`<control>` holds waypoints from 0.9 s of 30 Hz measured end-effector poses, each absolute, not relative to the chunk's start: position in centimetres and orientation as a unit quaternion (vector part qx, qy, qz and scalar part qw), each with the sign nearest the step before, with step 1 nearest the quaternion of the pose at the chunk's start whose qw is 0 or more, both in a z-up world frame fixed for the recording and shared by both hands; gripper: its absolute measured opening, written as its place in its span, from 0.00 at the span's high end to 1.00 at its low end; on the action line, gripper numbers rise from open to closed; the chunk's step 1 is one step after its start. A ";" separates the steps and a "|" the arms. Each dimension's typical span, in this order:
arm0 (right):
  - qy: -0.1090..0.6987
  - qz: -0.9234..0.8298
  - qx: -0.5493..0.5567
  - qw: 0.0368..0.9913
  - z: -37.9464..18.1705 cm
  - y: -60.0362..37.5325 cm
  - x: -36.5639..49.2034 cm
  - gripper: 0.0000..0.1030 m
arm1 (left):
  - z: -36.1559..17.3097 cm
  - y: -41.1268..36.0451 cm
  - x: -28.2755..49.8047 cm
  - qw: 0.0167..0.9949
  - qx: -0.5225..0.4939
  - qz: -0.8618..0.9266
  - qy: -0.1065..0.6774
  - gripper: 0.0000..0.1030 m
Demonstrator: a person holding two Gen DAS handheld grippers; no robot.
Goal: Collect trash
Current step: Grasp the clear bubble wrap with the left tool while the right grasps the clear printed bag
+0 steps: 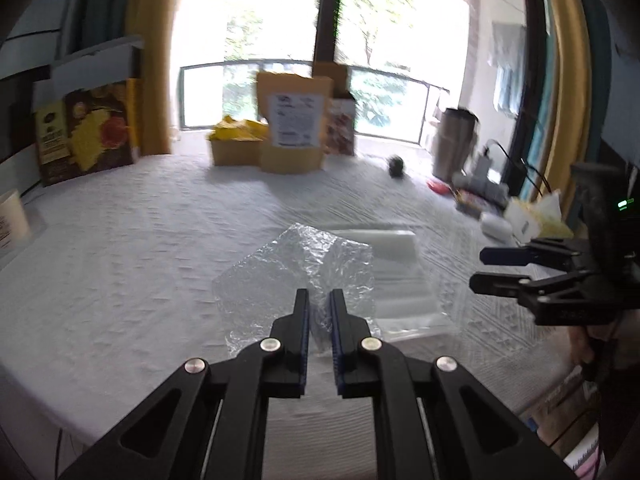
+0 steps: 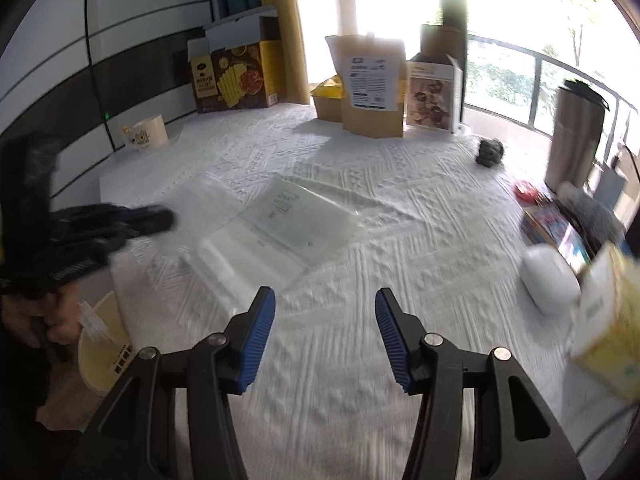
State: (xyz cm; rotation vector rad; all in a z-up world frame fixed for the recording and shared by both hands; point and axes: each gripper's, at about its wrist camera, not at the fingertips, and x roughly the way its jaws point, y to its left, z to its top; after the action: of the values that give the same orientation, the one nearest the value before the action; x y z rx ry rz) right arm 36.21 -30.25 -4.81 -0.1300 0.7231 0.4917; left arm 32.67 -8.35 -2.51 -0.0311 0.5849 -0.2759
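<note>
**Worktop inventory: fingers and trash in view**

1. Left gripper (image 1: 319, 300): its fingers (image 1: 301, 320) are standing almost together, a narrow slit between the blue pads. A crumpled clear plastic wrap (image 1: 296, 272) is lying between and ahead of them; the fingers are pinching its near fold, clenched on the wrap. In the right wrist view this gripper (image 2: 160, 218) is appearing blurred at the left edge, a hand (image 2: 44, 316) gripping its handle.

2. Right gripper (image 2: 325, 320): its fingers (image 2: 260, 332) are standing about half apart, released, with only the white textured cloth of the worktop (image 2: 360, 240) showing between them; they are holding and touching nothing. Seen from the left wrist view, it (image 1: 484, 268) is hovering to the right of the wrap, apart from it.

3. Flat clear plastic bags (image 2: 296, 216): lying on the worktop ahead of the right gripper, overlapping each other, just beside the wrap.

4. Far edge, standing: a dark snack box (image 2: 236, 76) with its lid open, a brown paper pouch (image 2: 372, 88) with a white label, a small carton of yellow items (image 1: 236, 140).

5. Right side: a dark crumpled ball (image 2: 490, 152), a tall metal bin (image 2: 576, 144), a white rounded object (image 2: 550, 280).

6. Left side: a cream mug (image 2: 146, 132).
</note>
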 end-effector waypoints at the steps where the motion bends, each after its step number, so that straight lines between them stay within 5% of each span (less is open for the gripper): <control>1: 0.354 0.237 -0.069 0.902 -4.9 -29.8 36.9 0.52 | -2.3 -7.5 32.5 0.951 -0.020 -0.127 0.282 0.91; 11: 0.382 0.225 -0.098 0.891 -4.4 -27.2 43.2 0.52 | -2.2 0.6 31.8 0.963 -0.069 -0.066 0.252 0.91; 15: 0.396 0.233 -0.082 0.884 -4.8 -27.1 46.3 0.36 | -2.9 2.3 31.6 0.961 -0.083 -0.059 0.257 0.91; 26: 0.423 0.264 -0.079 0.863 -6.7 -24.9 47.1 0.37 | -3.2 4.9 30.1 0.962 -0.103 -0.053 0.248 0.91; 27: 0.424 0.258 -0.086 0.864 -6.7 -24.6 47.1 0.47 | -3.2 5.0 29.8 0.962 -0.104 -0.054 0.247 0.91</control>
State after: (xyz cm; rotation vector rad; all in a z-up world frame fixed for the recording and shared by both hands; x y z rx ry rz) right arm 47.05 -24.65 -6.71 -0.1803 0.8878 0.5417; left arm 29.84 4.96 -3.17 -0.2117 0.5012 -0.1084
